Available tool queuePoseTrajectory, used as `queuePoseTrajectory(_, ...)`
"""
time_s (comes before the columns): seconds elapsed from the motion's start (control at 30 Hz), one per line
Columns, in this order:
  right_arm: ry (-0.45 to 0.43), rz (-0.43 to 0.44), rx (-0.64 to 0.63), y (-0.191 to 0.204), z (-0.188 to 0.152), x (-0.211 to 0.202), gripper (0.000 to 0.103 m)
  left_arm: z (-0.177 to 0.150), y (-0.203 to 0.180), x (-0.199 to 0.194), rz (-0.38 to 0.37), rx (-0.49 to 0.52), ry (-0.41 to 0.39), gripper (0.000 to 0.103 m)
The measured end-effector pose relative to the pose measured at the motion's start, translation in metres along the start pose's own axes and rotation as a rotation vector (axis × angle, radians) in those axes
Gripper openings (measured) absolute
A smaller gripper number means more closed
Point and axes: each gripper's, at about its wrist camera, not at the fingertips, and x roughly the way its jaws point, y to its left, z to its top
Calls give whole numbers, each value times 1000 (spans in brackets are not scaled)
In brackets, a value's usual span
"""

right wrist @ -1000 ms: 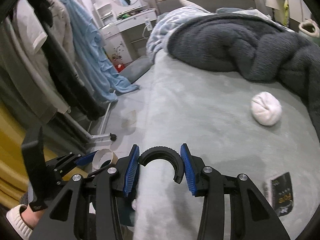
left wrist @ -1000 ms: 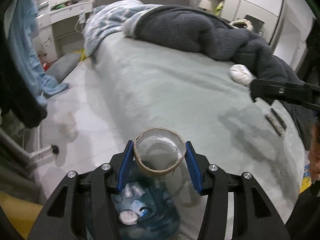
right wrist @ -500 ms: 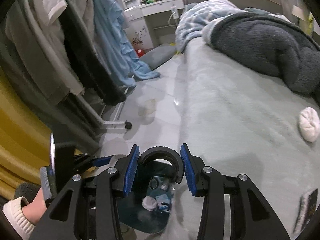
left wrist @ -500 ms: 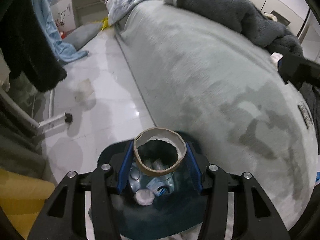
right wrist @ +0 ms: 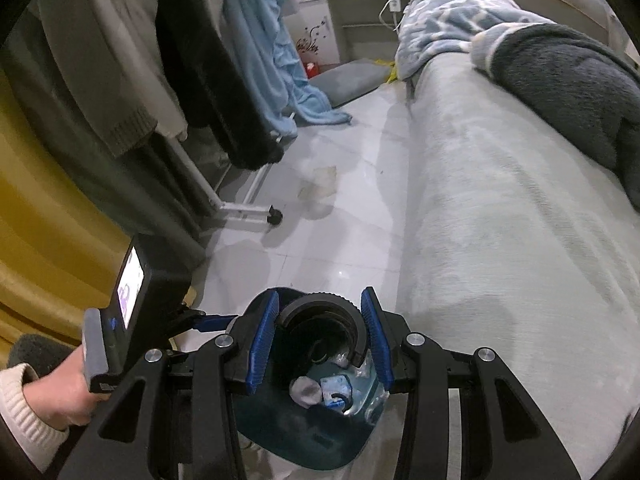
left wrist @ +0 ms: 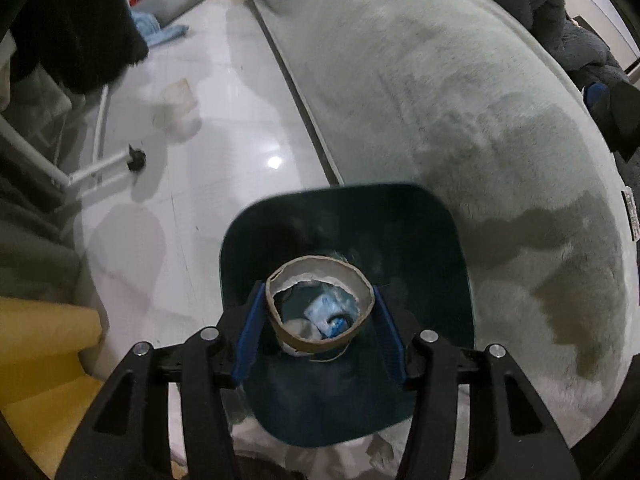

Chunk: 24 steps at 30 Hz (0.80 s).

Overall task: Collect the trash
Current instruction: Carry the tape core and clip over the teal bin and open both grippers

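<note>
My left gripper [left wrist: 318,316] is shut on a brown cardboard tube [left wrist: 276,312], held end-on right above the dark blue trash bin [left wrist: 452,280]. Crumpled wrappers and tissue [left wrist: 326,314] lie inside the bin. My right gripper [right wrist: 322,336] is shut on a broken black plastic ring [right wrist: 320,306], also above the bin [right wrist: 280,412], whose trash [right wrist: 324,390] shows below the fingers. The left gripper's body [right wrist: 132,304] shows at the left of the right wrist view.
The bin stands on the white tile floor [left wrist: 224,120] against the grey-green bed [left wrist: 460,100]. A clothes rack foot [right wrist: 274,216] with hanging coats [right wrist: 208,60] is on the left. A flat scrap [left wrist: 178,98] lies on the floor. A dark blanket [right wrist: 568,88] covers the bed.
Both grippers have swung down from over the bed to above the trash bin, still holding the tube and the ring. The bin now fills the lower view.
</note>
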Motion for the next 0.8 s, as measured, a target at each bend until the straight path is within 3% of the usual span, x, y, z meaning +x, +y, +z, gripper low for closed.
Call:
queuePoseTrajectory(0.17, 40, 2, -23, 11, -1, 19, 43, -6, 13, -2, 10, -9, 6, 69)
queuePoseTrajectory(0.37, 109, -5, -46, 19, -12, 51, 43, -7, 25, -19, -7, -7, -35, 74)
queuePoseTrajectory(0.8, 249, -30, -80, 32, -33, 110, 43, -3, 26, -78, -49, 34, -213, 80)
